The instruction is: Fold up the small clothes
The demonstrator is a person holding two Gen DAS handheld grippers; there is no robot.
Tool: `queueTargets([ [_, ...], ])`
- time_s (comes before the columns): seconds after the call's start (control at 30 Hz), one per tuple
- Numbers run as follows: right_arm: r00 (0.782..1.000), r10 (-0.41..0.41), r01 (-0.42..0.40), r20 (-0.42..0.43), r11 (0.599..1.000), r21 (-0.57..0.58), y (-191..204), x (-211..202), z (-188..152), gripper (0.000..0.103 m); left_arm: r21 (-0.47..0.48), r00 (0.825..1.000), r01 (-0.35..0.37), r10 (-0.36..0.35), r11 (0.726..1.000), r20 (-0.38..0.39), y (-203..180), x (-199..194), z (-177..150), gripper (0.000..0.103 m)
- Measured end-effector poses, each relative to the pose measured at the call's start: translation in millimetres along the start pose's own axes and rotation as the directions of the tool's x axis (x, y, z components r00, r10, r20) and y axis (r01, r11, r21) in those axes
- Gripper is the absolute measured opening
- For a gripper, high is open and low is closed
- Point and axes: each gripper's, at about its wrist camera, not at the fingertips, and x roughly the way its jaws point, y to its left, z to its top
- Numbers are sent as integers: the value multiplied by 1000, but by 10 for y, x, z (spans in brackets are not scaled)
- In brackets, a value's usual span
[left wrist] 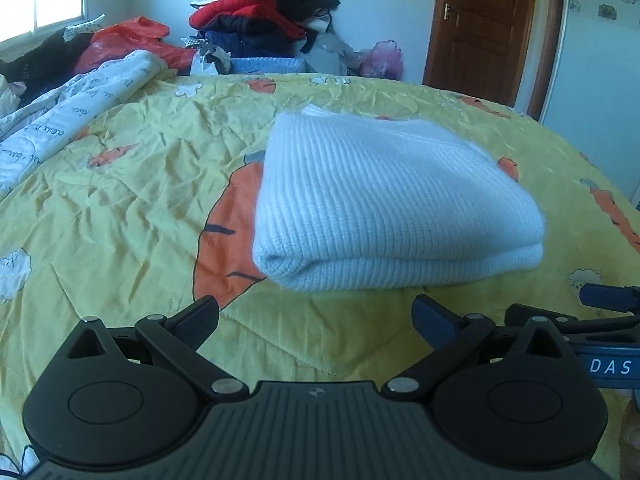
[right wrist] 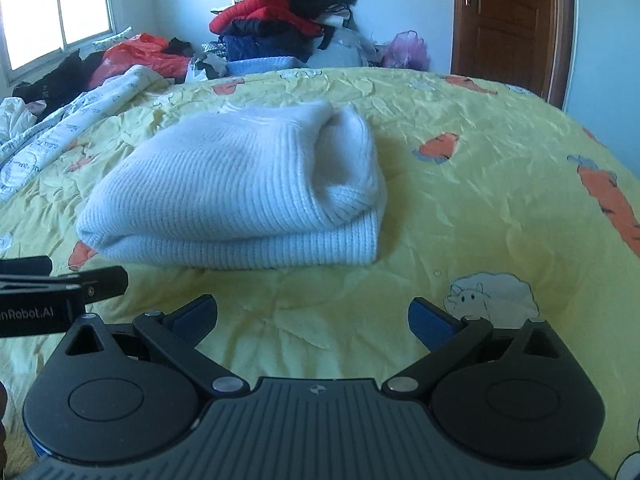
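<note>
A white ribbed knit garment [left wrist: 384, 208] lies folded in a thick bundle on the yellow carrot-print bedspread [left wrist: 120, 208]. In the right wrist view the garment [right wrist: 240, 200] lies ahead and to the left. My left gripper [left wrist: 316, 318] is open and empty, just short of the bundle's near edge. My right gripper [right wrist: 312, 316] is open and empty, a little nearer than the bundle and to its right. The right gripper shows at the right edge of the left wrist view [left wrist: 608, 300]. The left gripper shows at the left edge of the right wrist view [right wrist: 60, 284].
A tall pile of red, black and navy clothes [left wrist: 264, 20] stands beyond the far edge of the bed. A white printed quilt [left wrist: 72, 116] and an orange plastic bag [left wrist: 132, 40] lie at the far left. A brown door [left wrist: 484, 20] is at the back right.
</note>
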Motion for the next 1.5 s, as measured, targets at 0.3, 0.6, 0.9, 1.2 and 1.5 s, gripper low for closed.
queueTargets([
  [0.3,1000,6,-6,-11,1000,19,-29,22,3,103,0,1000,14,-14,1000,-13,7,-5,-2,103],
  [0.6,1000,9,-8,-17,1000,14,-17,34,-2,103,8,1000,21,-21,1000,-13,-32,-30,10,103],
  [0.9,1000,9,-9,-20,1000,12,-10,37,-4,103,9,1000,28,-28,1000,-13,-40,-51,18,103],
  [1.2,1000,9,-9,-21,1000,10,-1,43,-11,103,22,999,35,-35,999,-4,-82,-85,23,103],
  [1.5,1000,11,-11,-25,1000,14,0,47,-5,103,20,999,41,-41,999,-10,-72,-77,26,103],
])
